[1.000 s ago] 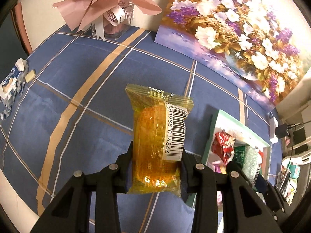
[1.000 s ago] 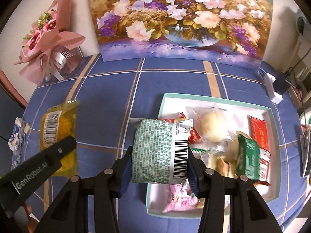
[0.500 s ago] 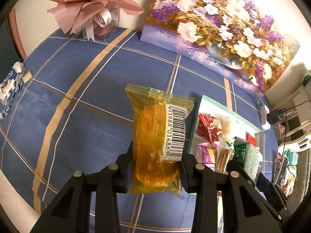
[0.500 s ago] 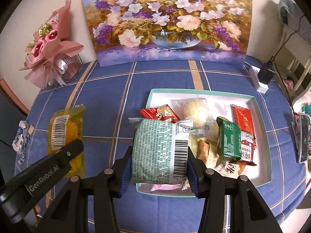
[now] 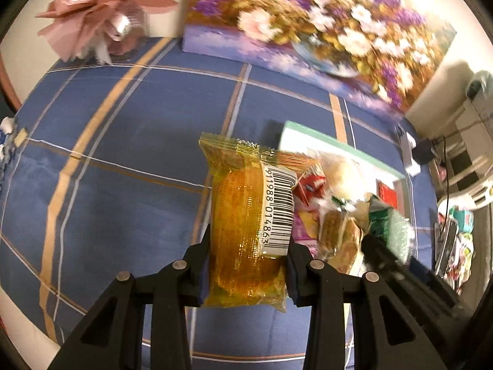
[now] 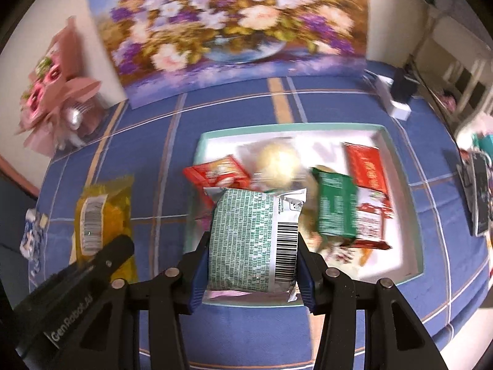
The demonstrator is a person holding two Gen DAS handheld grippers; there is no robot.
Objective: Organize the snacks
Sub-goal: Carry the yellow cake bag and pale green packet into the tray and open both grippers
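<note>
My left gripper [image 5: 248,265] is shut on a yellow snack packet [image 5: 246,225] with a barcode label, held above the blue cloth just left of the tray. It also shows in the right wrist view [image 6: 103,215]. My right gripper [image 6: 251,268] is shut on a green and silver snack packet [image 6: 252,240], held over the near left part of the white tray with a teal rim [image 6: 400,277]. The tray holds several snacks: a red packet [image 6: 215,171], a round bun [image 6: 279,163], a green packet [image 6: 336,205] and a red bar [image 6: 366,166]. The tray also shows in the left wrist view [image 5: 332,145].
A flower painting [image 6: 234,30] leans on the wall behind the table. A pink bouquet [image 6: 52,92] stands at the back left. A white charger block [image 6: 397,104] lies back right. A small blue and white wrapper [image 6: 30,237] lies at the left edge. Clutter sits beyond the right edge.
Both grippers have moved right and forward with their packets. The tray now sits more centred under the right gripper, and the left packet has come closer to the tray's left side.
</note>
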